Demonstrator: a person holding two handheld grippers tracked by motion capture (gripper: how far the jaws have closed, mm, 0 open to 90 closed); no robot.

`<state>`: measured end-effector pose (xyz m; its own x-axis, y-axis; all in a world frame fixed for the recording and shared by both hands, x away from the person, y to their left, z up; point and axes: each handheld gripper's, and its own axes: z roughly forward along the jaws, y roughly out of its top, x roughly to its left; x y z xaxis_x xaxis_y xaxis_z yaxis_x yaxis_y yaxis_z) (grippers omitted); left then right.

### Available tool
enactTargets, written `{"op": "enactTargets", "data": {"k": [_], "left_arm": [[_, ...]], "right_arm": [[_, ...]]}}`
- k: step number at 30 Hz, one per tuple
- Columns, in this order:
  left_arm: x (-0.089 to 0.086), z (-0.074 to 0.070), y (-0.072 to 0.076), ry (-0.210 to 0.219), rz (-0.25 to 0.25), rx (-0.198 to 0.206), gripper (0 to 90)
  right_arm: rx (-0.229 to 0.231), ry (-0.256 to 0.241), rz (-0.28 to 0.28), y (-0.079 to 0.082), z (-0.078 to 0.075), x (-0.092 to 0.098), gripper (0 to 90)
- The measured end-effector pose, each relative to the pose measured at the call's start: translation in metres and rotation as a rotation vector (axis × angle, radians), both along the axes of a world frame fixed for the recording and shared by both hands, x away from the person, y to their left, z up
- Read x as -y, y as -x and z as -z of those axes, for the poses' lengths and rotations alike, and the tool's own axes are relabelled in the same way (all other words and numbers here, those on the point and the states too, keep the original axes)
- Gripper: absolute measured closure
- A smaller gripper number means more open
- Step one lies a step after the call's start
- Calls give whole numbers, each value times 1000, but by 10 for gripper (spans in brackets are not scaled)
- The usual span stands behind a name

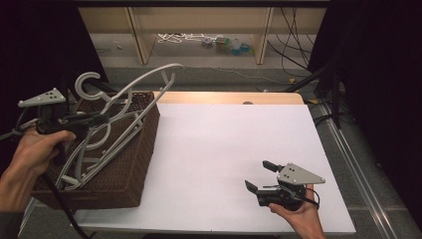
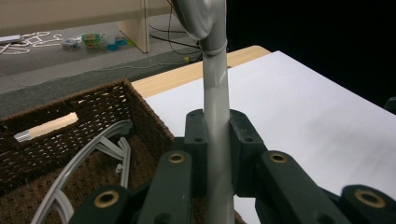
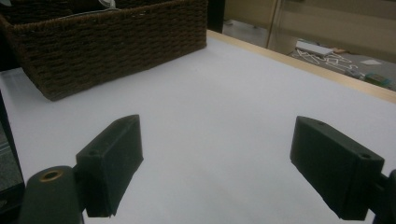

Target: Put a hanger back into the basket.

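Note:
A grey plastic hanger slants up out of a brown wicker basket at the table's left, its upper end rising past the basket's far corner. My left gripper is over the basket, shut on this hanger. In the left gripper view the hanger's bar runs upward between the closed jaws of the left gripper. More grey hangers lie in the basket. My right gripper rests low on the white table near the front right, open with nothing between its jaws.
The white tabletop stretches from the basket to the right edge. A wooden strip borders its far side. Beyond it, cables and small items lie on the floor by shelf legs. Dark curtains flank both sides.

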<state>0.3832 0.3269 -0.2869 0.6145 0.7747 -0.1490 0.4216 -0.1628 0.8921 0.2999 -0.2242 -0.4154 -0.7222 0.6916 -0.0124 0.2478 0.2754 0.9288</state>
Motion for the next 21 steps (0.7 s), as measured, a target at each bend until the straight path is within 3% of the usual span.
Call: {"op": "enactTargets", "data": {"k": [5,14,15,21], "left_arm": [[-8,5,-6,-9,-10,1,795],[-28,20,-15,-28,-71,5,795],[-30,22,-16,-29,-79,4,795],[-44,33,-20,-45,-119,12,795]], "right_arm": [[5,2,1,-1,1,0,179],[-3,-4,-11,-2,2,-1,180],[-21,24,-2,0,1,0,180],[-6,1,-2,-2,3,-1,180]]}}
